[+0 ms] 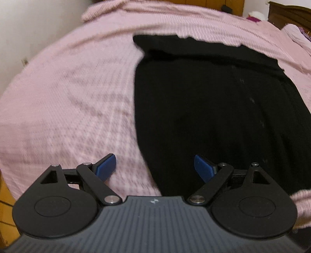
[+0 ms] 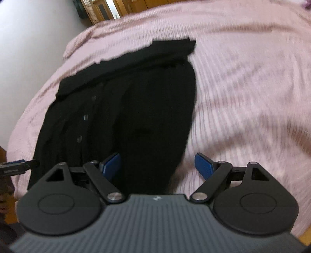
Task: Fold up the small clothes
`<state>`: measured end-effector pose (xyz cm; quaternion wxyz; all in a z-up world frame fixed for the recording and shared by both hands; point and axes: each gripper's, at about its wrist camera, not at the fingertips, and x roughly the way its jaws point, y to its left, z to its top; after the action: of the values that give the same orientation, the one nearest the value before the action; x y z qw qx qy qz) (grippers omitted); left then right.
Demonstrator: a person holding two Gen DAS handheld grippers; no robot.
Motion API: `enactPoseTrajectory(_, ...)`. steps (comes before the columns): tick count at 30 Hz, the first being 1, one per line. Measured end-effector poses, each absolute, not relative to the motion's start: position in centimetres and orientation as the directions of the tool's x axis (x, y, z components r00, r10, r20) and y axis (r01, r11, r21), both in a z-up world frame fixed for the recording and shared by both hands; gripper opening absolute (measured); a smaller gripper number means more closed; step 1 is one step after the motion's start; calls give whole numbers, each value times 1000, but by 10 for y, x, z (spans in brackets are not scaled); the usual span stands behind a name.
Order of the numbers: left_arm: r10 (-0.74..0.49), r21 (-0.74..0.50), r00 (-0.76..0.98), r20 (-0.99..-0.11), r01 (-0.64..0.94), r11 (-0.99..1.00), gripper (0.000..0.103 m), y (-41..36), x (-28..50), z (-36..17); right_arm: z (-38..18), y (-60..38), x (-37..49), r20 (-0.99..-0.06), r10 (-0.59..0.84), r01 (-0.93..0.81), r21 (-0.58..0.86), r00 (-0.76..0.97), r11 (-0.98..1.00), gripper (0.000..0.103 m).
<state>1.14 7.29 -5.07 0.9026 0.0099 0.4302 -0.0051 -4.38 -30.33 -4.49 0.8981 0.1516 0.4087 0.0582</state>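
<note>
Pink ribbed bedspread (image 1: 68, 97) covers bed; white wall beyond. Black garment (image 1: 213, 116) lies flat ahead of both jaw pairs. Left gripper (image 1: 155, 167) and right gripper (image 2: 157, 166): jaws wide, holding nothing. Left view only: dark headboard (image 1: 291, 15). Right view only: wooden furniture (image 2: 124, 6), left gripper's tip at edge.

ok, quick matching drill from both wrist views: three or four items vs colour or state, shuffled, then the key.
Items:
1. garment
2. bedspread
3. left tongs
4. pads

States:
A. blue
B. open, nothing between them
C. pink, ribbed
D. black, spread flat on the bed

Pairs: 1-D, 2-C, 3-B, 4-A
</note>
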Motion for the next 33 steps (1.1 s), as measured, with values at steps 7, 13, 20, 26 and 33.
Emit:
enactPoseTrajectory(7, -10, 9, 618, -786, 28, 1000, 91, 69, 7, -63, -62, -307, -54, -700, 255, 49, 383, 667, 923, 84)
enactPoseTrajectory(13, -22, 2, 632, -774, 37, 999, 91, 67, -2, -66, -66, -308, -62, -663, 254, 41, 395, 704, 918, 84)
enactPoseTrajectory(20, 15, 66, 632, -775, 57, 996, 91, 58, -5, -70, -63, -305, -64, -652, 252, 30, 388, 715, 921, 84)
enactPoseTrajectory(26, 22, 83, 622, -782, 69, 994, 92, 51, -3, -72, -64, -303, -78, -615, 238, 40, 403, 752, 915, 84)
enactPoseTrajectory(33, -10, 61, 620, -784, 93, 994, 92, 47, -3, -73, -63, -301, -81, -610, 231, 42, 398, 758, 916, 84)
